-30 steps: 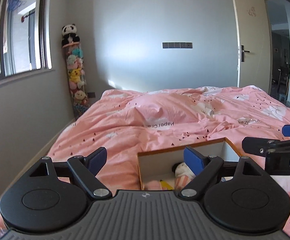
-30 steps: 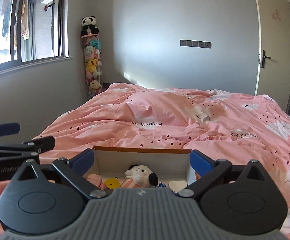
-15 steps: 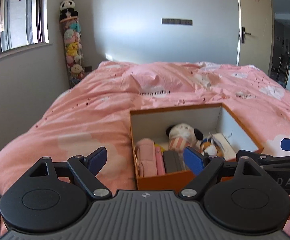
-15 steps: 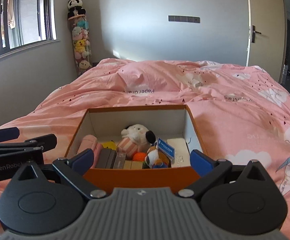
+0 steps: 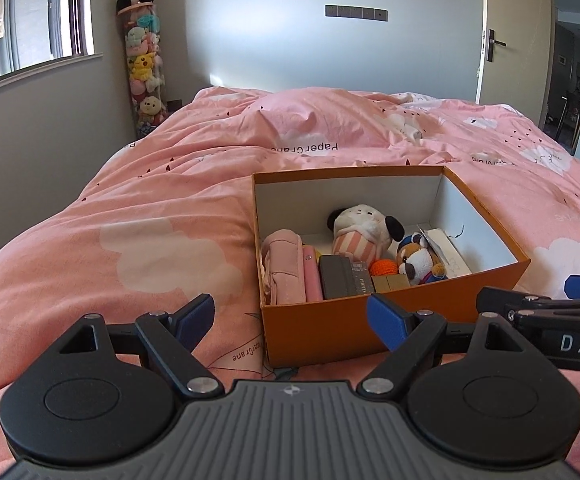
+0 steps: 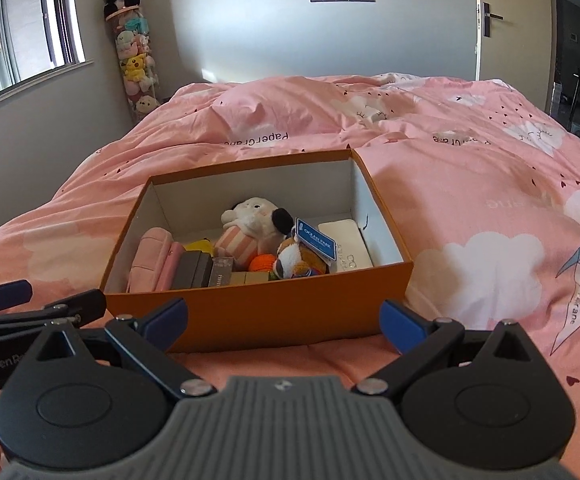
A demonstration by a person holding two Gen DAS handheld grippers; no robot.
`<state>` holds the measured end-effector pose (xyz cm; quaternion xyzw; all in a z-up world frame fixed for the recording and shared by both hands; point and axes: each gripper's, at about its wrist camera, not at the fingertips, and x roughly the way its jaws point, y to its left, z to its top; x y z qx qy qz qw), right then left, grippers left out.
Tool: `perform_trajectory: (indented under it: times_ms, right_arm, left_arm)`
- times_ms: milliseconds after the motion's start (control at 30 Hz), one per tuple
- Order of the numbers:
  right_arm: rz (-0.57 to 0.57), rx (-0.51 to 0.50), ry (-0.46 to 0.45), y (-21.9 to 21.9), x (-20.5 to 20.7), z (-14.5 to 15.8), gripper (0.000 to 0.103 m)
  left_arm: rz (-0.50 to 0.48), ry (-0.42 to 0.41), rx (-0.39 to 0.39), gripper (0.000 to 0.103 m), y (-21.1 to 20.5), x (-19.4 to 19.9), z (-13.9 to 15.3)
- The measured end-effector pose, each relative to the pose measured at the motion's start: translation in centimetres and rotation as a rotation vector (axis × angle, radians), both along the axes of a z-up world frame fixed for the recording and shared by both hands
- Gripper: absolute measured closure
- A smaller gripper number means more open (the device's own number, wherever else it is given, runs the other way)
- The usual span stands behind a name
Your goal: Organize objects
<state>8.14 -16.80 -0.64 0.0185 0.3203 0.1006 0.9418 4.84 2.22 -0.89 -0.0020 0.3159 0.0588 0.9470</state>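
An orange cardboard box [image 5: 386, 330] [image 6: 258, 320] sits on the pink bed. It holds a white plush dog [image 5: 364, 228] [image 6: 256, 226], a fox plush with a blue tag [image 5: 418, 262] [image 6: 302, 258], a pink pouch [image 5: 284, 268] [image 6: 148, 258], dark and tan small boxes [image 5: 338, 282], an orange ball [image 6: 262, 262] and a white case [image 6: 346, 246]. My left gripper [image 5: 292, 318] is open and empty, just short of the box's near left corner. My right gripper [image 6: 284, 320] is open and empty before the box's near wall.
The pink duvet [image 5: 150, 216] covers the whole bed around the box. A tall clear tube of plush toys topped by a panda [image 5: 142, 56] stands in the far left corner. A window is at left, and a door [image 5: 514, 32] is at right.
Both grippers have risen and pulled back from the box, so its contents show from above. Both stay open and empty.
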Motion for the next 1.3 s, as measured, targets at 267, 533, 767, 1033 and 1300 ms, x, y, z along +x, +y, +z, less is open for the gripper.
perform_trajectory:
  times_ms: [267,533,767,1033,1300]
  right_arm:
    - [0.005,-0.014,0.015,0.25,-0.32,0.05,0.001]
    - [0.004,-0.044,0.018,0.43,-0.4,0.06,0.001]
    - [0.026,-0.056,0.012,0.66,-0.64,0.04,0.001]
    - [0.033,-0.066,0.013,0.67,-0.87,0.07,0.001]
    - [0.011,-0.061,0.029,0.28,-0.54,-0.12,0.001]
  left_arm:
    - [0.002,-0.001,0.018,0.004,-0.26,-0.23,0.28]
    - [0.004,0.012,0.012,0.004,-0.21,-0.26,0.23]
    - [0.01,0.038,0.012,0.004,-0.01,-0.05,0.01]
    - [0.014,0.063,0.014,0.004,0.11,0.1,-0.19]
    - [0.02,0.077,0.015,0.004,0.31,0.05,-0.35]
